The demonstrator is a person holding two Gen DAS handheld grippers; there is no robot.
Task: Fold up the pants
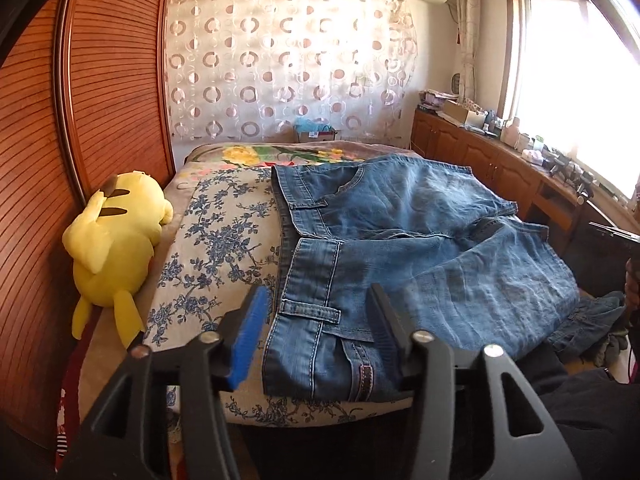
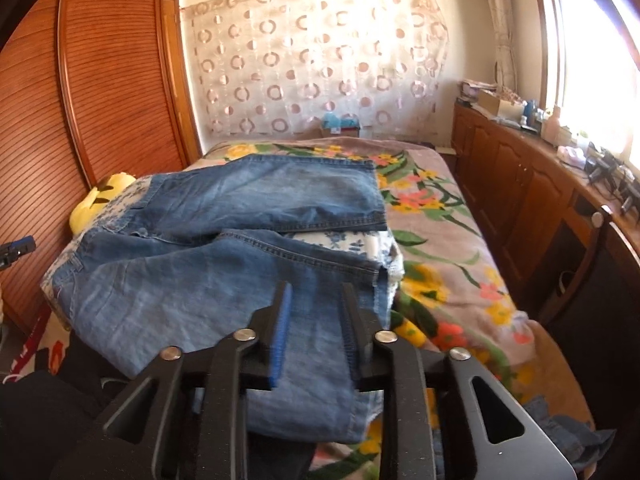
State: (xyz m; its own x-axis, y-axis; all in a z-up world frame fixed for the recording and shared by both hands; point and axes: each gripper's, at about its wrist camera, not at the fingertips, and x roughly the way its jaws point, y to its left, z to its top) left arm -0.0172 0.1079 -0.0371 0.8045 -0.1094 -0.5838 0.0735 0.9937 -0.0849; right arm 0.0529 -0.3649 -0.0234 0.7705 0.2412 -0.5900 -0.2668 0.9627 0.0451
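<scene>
Two grippers stand apart: our left gripper (image 1: 316, 304) straddles the waistband of the jeans (image 1: 420, 240) at 6 o'clock on the bed (image 1: 224, 220), unclamped; our right gripper (image 2: 316, 300) straddles a leg hem.

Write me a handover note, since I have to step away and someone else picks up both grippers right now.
Left hand-held gripper: open, jaws astride the waistband, not pressing.
Right hand-held gripper: open over the leg end, nothing pinched.
Jeans: on the blue-flowered cushion on the bed, folded across, one half over the other.
Done: first fold laid and released.
Left: fold again for a smaller stack, probably, and smooth it.
</scene>
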